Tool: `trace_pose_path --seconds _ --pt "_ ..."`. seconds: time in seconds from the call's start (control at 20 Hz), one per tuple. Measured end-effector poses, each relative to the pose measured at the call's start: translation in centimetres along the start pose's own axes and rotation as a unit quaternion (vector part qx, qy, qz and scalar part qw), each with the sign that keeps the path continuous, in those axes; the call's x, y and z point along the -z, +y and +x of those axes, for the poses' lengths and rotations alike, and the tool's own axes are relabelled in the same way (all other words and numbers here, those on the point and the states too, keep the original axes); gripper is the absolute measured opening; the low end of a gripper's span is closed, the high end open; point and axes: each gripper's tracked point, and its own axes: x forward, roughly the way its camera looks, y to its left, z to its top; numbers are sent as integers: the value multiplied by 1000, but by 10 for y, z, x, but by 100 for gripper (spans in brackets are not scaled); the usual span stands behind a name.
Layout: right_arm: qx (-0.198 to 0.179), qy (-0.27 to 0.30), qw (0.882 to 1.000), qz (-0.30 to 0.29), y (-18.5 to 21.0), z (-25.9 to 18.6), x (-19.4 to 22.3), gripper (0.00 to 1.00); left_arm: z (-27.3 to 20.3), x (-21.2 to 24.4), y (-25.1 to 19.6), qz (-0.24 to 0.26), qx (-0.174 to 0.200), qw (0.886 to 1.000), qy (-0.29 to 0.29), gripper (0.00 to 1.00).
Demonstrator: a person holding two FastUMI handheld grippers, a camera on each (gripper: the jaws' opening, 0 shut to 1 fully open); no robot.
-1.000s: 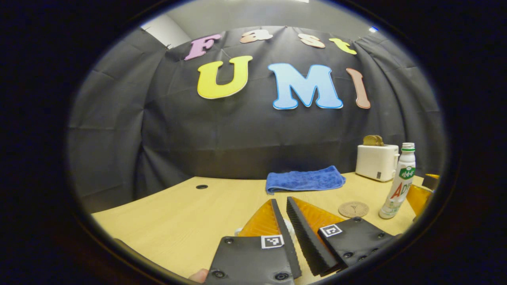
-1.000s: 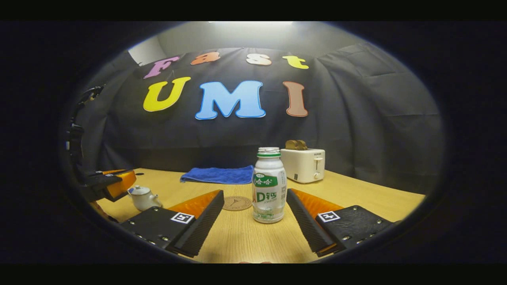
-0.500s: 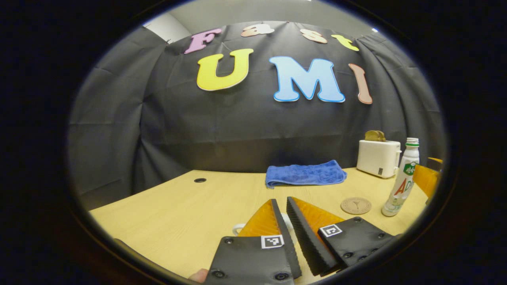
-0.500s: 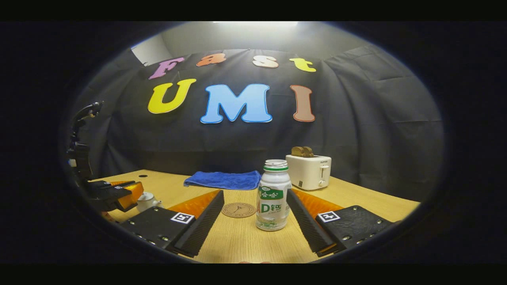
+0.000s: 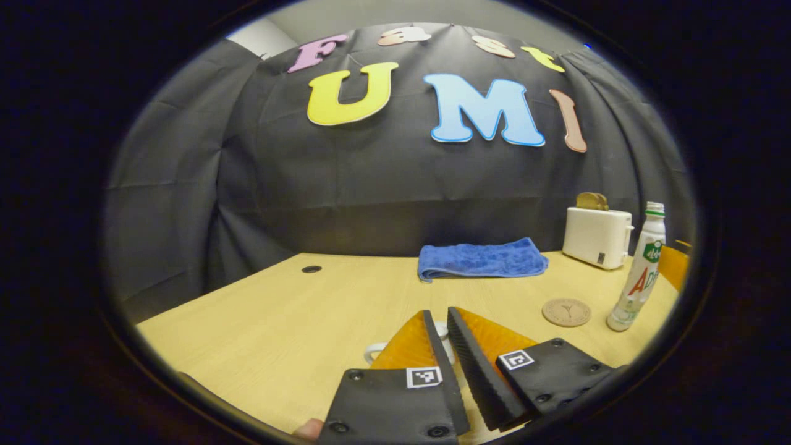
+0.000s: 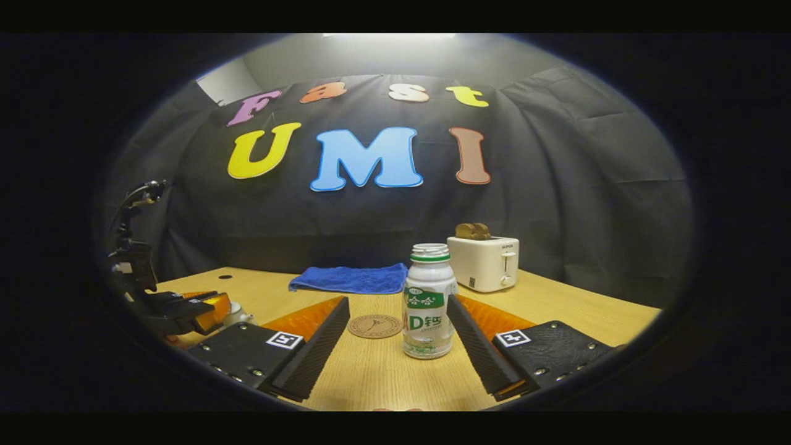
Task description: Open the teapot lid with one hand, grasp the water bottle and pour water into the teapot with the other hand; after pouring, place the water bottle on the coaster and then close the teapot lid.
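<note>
A white teapot stands at the table's left, and its handle peeks out beside my left fingers. My left gripper hovers right over it, fingers a narrow gap apart with a bit of white lid showing between them. It is open and looks low over the pot in the right gripper view. The water bottle stands upright between the fingers of my open right gripper, nearer the right finger, untouched. A round cork coaster lies just left of the bottle.
A folded blue towel lies at the back of the wooden table. A white toaster with bread in it stands at the back right. A small cable hole sits in the tabletop at the back left.
My left gripper has come down closer over the teapot, its finger gap unchanged. The right gripper has stayed open around the bottle, shifting only slightly.
</note>
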Motion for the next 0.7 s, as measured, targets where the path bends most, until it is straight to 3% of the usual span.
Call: trace_pose_path --seconds 0.05,0.15,0.2,0.25,0.45,0.5,0.55,0.7 --pt "0 -1 1000 2 0 0 0 97 1 1 -1 2 -1 1000 1 20" --pt "0 0 1000 4 1 0 1 98 3 1 0 5 -2 1000 1 100" --pt "0 1 1000 4 1 0 1 98 3 1 0 5 -2 1000 2 100" --pt "0 1 1000 5 1 0 2 98 2 2 0 8 -2 1000 2 20" --pt "3 3 1000 4 -1 1 3 98 2 1 2 13 -2 1000 2 18" --pt "5 2 1000 2 -2 1 2 98 2 -1 2 12 1 1000 1 100" --pt "6 2 1000 0 -3 1 2 98 2 0 2 9 2 1000 0 16" --pt "9 2 1000 1 -5 1 4 98 3 -1 2 6 8 1000 -1 14"
